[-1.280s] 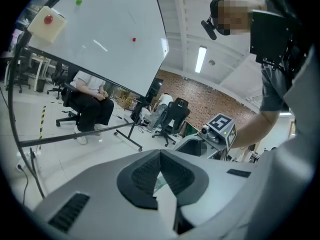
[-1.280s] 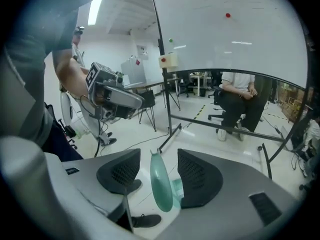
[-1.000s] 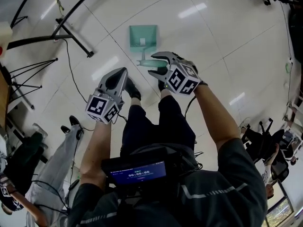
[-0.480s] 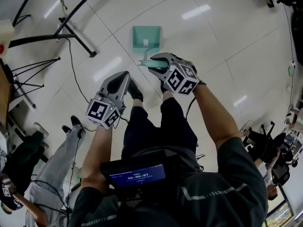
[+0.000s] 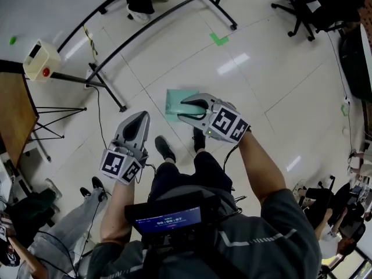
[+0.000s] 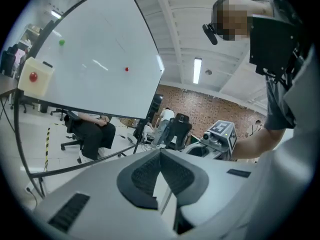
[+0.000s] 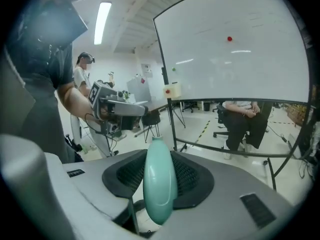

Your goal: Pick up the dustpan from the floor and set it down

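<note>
Though dustpan (image 5: 172, 101) seems half hidden, right gripper (image 5: 181, 109) just clamped it; left gripper (image 5: 142, 115) closed.

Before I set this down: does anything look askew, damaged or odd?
Nothing stands out. The dustpan looks intact, its handle centred between the right gripper's pads; the left gripper is shut and empty.

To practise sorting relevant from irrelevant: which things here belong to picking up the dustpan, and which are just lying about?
Job: mint-green plastic dustpan, its handle clamped in the right claw.

Lying about: beige box with red button; green tape mark on the floor; black office chair; large whiteboard; shut, empty left claw.
</note>
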A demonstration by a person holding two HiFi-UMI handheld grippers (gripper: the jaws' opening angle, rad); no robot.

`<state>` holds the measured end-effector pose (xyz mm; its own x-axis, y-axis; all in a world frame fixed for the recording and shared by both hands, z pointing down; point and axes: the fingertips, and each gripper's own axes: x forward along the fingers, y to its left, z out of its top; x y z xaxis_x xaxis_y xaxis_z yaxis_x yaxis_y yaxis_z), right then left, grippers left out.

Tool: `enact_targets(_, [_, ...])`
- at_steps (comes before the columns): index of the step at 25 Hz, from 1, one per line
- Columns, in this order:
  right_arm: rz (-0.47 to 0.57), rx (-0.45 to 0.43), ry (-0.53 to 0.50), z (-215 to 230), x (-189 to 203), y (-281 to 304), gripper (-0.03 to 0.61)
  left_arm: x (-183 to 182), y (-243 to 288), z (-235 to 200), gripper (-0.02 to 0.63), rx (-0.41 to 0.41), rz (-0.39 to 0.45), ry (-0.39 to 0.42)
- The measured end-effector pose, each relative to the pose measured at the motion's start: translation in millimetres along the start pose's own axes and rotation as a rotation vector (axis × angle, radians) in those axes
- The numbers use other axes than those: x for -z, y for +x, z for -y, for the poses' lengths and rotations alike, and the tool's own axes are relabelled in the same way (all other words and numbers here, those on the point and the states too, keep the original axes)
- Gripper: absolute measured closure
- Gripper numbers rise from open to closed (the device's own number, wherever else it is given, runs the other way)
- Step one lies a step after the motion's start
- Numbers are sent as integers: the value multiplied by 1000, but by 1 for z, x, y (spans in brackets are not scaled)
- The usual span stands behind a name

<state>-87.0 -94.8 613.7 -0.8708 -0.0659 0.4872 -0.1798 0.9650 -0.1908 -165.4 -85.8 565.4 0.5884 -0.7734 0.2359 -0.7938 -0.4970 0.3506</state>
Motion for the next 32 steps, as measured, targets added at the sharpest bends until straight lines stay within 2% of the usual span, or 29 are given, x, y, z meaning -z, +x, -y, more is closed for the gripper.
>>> enact_targets(2, [24,5,-15,-20,-44,-31,419,-36,-25,18,588,10,17,5])
enact_targets(5, [89,33,-30,-51,-103,-81,419,-87,-56,54,588,19,40,55])
enact_targets(8, [147,60,-63,-83,-151,-125,419,-138,-81,89,588,39,122,66])
enact_targets(11, [183,89,-114,-102,-183,-153,419,-178,-100,115,589,73,198,97])
enact_targets(14, [200,117,-156,-105,-204,-164,419,-205,-111,127,589,100,240,126])
enact_targets(20, [219,134,-181,-110,-224,-169,419,-219,-119,135,591,120,232,160])
enact_targets(32, [244,126,-172,-108,-235,-175,419,-218,-119,136,591,136,200,145])
